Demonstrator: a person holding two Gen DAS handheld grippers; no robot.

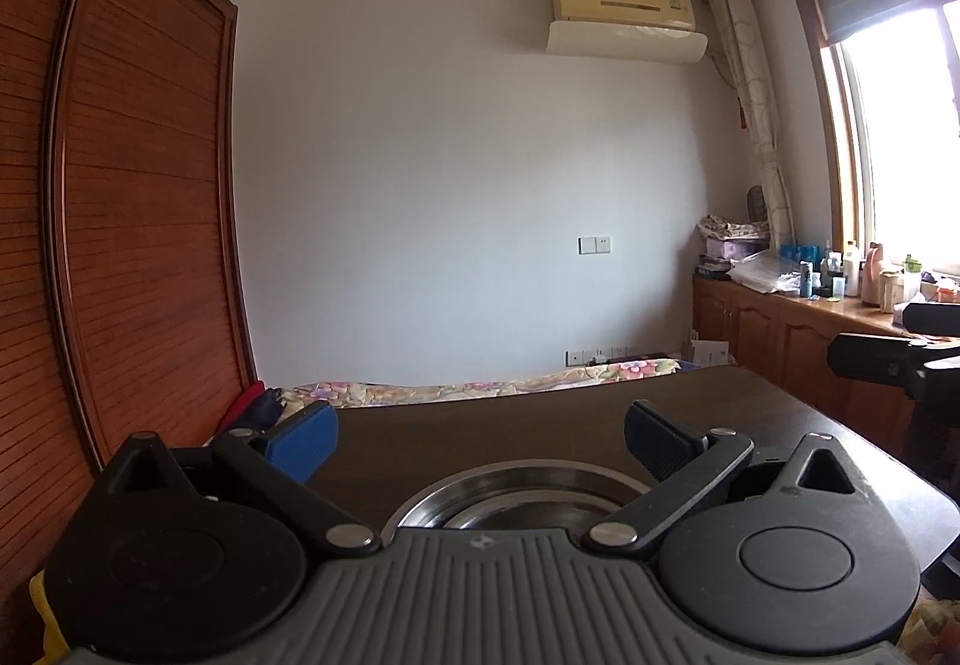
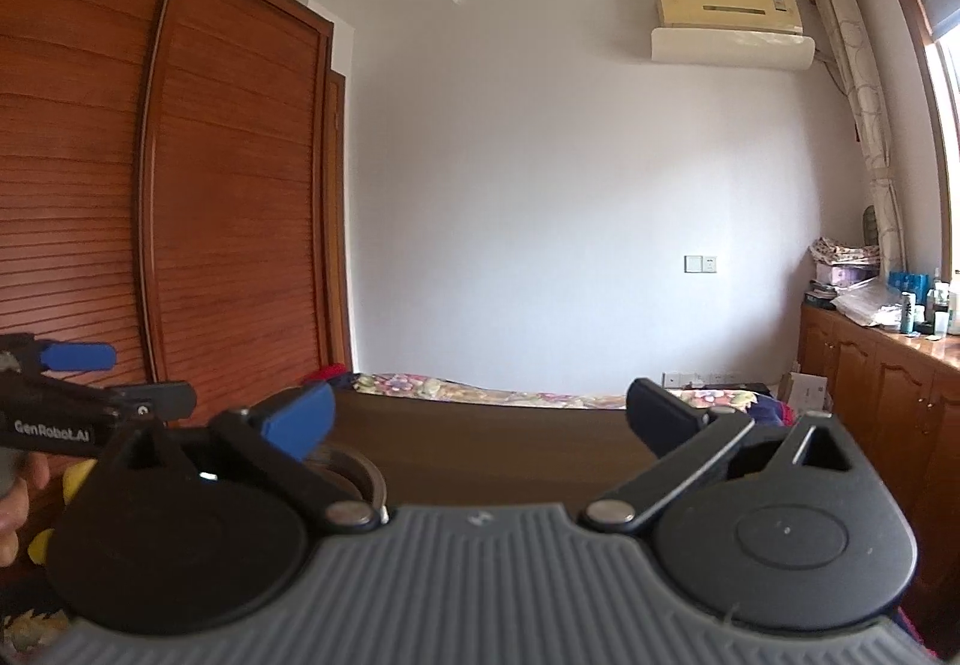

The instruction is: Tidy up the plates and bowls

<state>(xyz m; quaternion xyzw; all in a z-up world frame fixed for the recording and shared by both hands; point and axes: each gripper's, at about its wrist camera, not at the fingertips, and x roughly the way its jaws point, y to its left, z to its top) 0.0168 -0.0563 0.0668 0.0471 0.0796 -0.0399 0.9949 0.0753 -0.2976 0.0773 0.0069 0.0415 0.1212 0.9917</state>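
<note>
Two grippers hover level over a dark, smooth wooden desk [image 1: 540, 425]. A round, shiny steel bowl [image 1: 516, 503] sits on the desk just below the left gripper [image 1: 480, 440], whose ribbed fingers [image 1: 303, 440] are spread wide, touching nothing. The right gripper [image 2: 480, 425] likewise has its fingers [image 2: 300, 419] spread wide and empty, the bowl's rim low at its left.

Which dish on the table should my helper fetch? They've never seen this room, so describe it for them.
Find the dark wooden table before the floral-covered bed. On its near part, just below the open left gripper, lies a round, shiny stainless-steel dish. It is the only metal thing visible on the tabletop.
</note>
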